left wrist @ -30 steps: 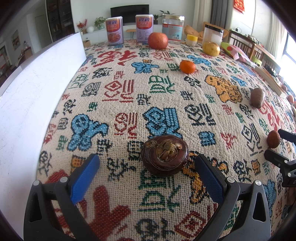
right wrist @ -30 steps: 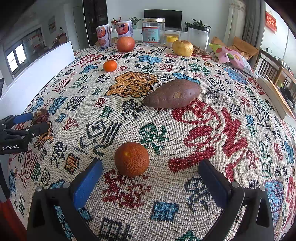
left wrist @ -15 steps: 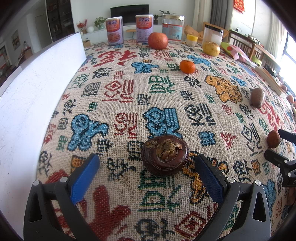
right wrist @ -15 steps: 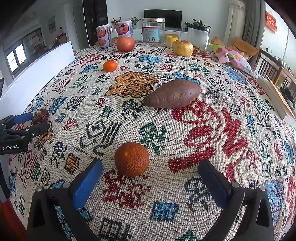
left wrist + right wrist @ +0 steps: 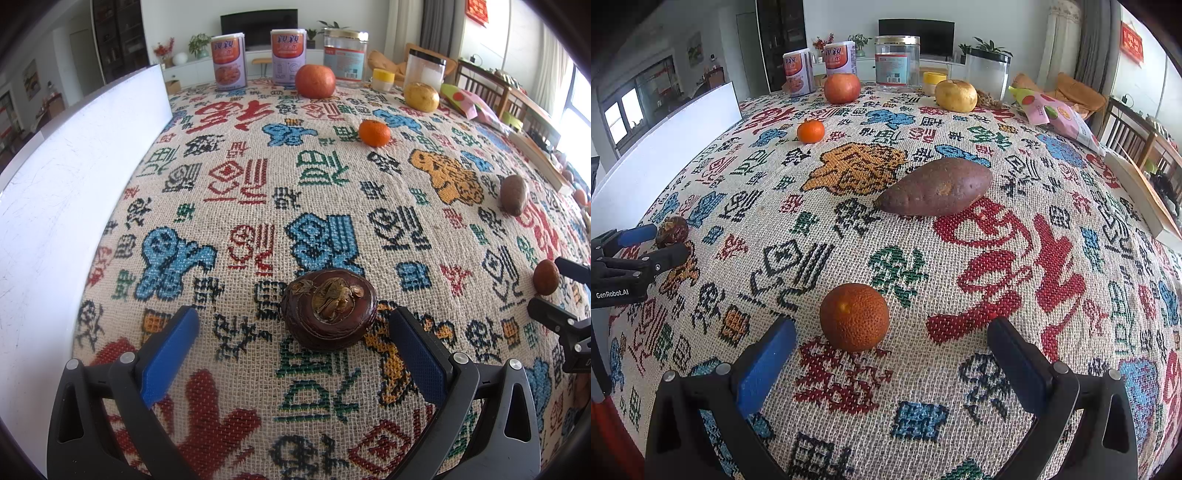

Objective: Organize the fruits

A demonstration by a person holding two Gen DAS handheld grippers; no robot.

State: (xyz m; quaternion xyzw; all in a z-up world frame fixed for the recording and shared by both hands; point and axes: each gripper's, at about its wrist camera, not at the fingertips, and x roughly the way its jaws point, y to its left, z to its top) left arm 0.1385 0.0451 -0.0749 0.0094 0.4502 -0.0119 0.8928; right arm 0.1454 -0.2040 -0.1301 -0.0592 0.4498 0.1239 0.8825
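A: Woven cloth (image 5: 325,155), thick with red, blue and green characters, covered the counter as two hand-held grippers faced the fruit. What had changed in the last second?

B: Nothing visible. Both views matched the earlier ones; neither tool nor fruit had shifted. It read as a pause before the first pick, with the sorting not yet begun.

A: Where did the left gripper (image 5: 291,347) stand?

B: Low over the cloth, its blue fingers (image 5: 168,350) spread wide and holding nothing. A dark brown fruit (image 5: 328,308) with a dried crown sat between them, nearer the right finger, touching neither.

A: And the right gripper (image 5: 886,354)?

B: The same pose: fingers wide apart and empty, a rough-skinned dark orange (image 5: 854,316) between them, nearer the left finger.

A: What else lay out?

B: A sweet potato (image 5: 934,192) lay mid-cloth, a small tangerine (image 5: 810,131) beyond it. An apple (image 5: 842,88) and a yellow pear (image 5: 956,95) sat near the cans (image 5: 798,74) and a clear jar (image 5: 897,62) at the far edge. A white board (image 5: 74,177) stood along the left side.

A: What did the stillness mean for the task?

B: Every fruit was scattered singly. Each gripper seemed lined up to close on its fruit, though no collecting spot was plain to see.
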